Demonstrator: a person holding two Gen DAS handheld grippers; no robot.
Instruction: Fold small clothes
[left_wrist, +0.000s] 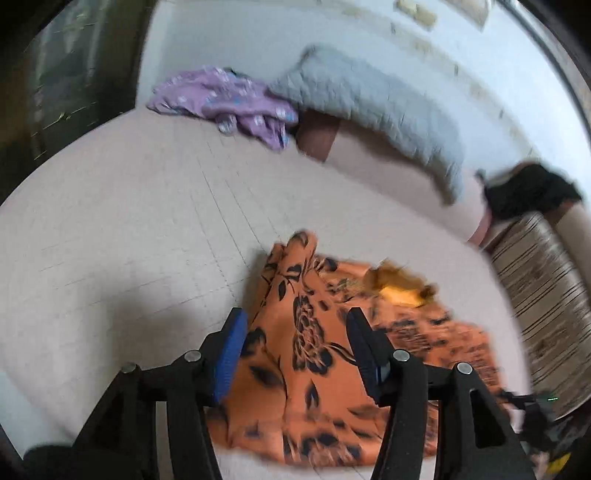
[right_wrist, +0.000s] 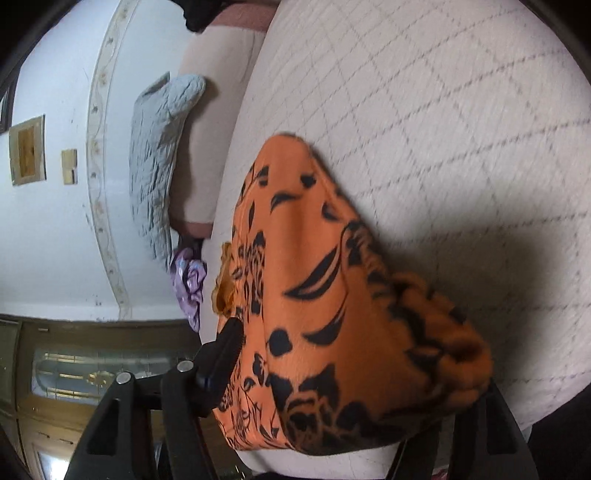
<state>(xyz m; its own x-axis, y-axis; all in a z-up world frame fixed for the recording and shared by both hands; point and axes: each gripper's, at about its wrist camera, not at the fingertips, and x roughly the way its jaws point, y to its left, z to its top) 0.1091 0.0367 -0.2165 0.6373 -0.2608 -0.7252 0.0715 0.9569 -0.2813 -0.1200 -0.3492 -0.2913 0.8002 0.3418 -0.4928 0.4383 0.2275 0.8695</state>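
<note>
The orange floral garment (left_wrist: 306, 343) lies rumpled on the quilted bed (left_wrist: 129, 221), near its front edge. It looks light, limp and likely to slump, so a hem corner seems the best hold. The left gripper (left_wrist: 295, 332) hovers spread above it, angled down; the right gripper's (right_wrist: 332, 369) jaws stand apart, cloth draped between them.

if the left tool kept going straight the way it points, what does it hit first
Most likely the orange floral garment, which lies right beyond the open left tool on the quilted bed cover. Depth is unclear through the fisheye.
</note>
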